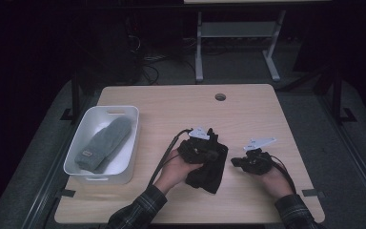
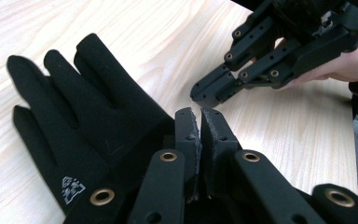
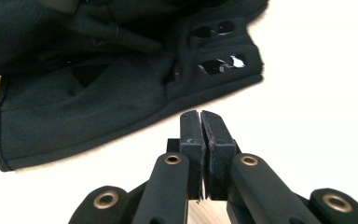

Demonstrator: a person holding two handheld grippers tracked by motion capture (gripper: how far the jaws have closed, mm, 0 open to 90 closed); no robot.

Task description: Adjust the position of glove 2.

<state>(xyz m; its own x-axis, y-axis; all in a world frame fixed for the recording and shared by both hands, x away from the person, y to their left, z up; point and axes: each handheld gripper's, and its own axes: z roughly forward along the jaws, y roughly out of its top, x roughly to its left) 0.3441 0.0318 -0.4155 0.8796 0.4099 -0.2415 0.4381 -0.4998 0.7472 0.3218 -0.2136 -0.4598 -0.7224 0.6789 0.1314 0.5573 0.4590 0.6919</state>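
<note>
white bin point(image 1: 124, 164) holds a grey mitten point(image 1: 103, 143); both claws pressed together, empty, beside black glove point(image 1: 208, 169).

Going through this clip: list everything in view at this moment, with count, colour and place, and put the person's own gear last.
black glove: 1, black, lying on the table near its front middle, under the left gripper
grey mitten: 1, grey with a small tag, lying in the white bin
white bin: 1, white, on the table's left side
table: 1, light wood, with a round hole near its far edge
metal frame: 1, pale grey, on the floor behind the table
left gripper: 1, black, jaws shut, over the glove
right gripper: 1, black, jaws shut, on the bare table right of the glove
</note>
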